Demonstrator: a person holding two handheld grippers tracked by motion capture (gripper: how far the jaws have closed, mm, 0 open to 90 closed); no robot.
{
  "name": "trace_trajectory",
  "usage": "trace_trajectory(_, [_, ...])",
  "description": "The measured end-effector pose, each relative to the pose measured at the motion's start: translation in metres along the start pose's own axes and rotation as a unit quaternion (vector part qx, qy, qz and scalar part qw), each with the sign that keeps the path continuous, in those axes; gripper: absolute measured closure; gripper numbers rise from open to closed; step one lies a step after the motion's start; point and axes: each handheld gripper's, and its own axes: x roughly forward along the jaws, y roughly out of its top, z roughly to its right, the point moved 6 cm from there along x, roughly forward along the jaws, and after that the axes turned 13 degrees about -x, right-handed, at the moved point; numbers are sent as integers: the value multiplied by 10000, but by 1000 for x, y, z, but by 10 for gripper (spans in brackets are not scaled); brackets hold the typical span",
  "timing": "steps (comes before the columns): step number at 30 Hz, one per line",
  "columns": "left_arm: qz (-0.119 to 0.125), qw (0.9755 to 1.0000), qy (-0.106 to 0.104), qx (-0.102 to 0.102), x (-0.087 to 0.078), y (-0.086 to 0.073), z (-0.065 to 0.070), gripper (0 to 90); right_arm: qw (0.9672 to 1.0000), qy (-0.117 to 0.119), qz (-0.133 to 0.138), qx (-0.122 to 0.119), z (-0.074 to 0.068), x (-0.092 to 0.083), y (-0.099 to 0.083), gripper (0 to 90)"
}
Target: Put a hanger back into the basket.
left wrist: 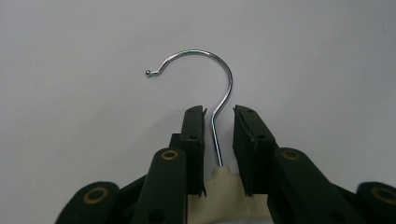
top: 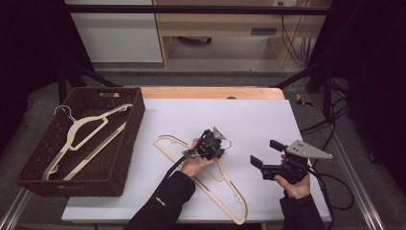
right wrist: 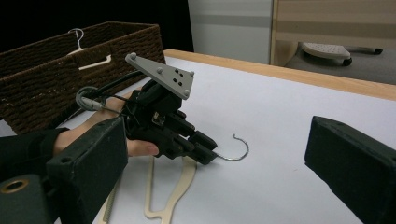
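A cream wooden hanger [top: 231, 192] with a chrome hook [left wrist: 205, 58] lies flat on the white sheet [top: 249, 120]. My left gripper [top: 221, 143] is low over its neck [left wrist: 219, 186]. The black jaws stand on either side of the hook's stem, and the neck fills the space between their pads, which press on it. In the right gripper view the left gripper [right wrist: 208, 151] reaches along the table, with the hook [right wrist: 240, 149] sticking out past its tips. My right gripper [top: 265, 152] hovers to the right, held wide open with nothing between its jaws.
A dark wicker basket [top: 136, 115] sits at the left with two cream hangers [top: 86, 132] inside. The table's wooden edge [top: 215, 92] runs along the back. Cables trail from both grippers toward the front.
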Motion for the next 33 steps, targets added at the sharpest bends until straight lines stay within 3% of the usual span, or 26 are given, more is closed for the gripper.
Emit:
trace_trajectory(9, [-170, 9988, -103, -457, -1, 0, -5, 844, 10000, 15, 19, -20, -1, 0, 1, 63])
trace_trajectory(19, [-180, 9987, 117, -467, -1, 1, -2, 886, 9999, 85, -54, 25, -4, 6, -2, 66])
trace_trajectory(25, [49, 9987, 133, -489, -10, 3, 1, 887, 9996, 188, -203, 43, -9, 15, -7, 81])
trace_trajectory(29, [404, 9979, 50, -496, -31, 9, 2, 887, 9990, 343, -295, 40, -15, 22, -12, 109])
trace_trajectory(33, [642, 9973, 55, -363, -51, 12, 5, 887, 9979, 478, -396, 188, -20, 33, -17, 148])
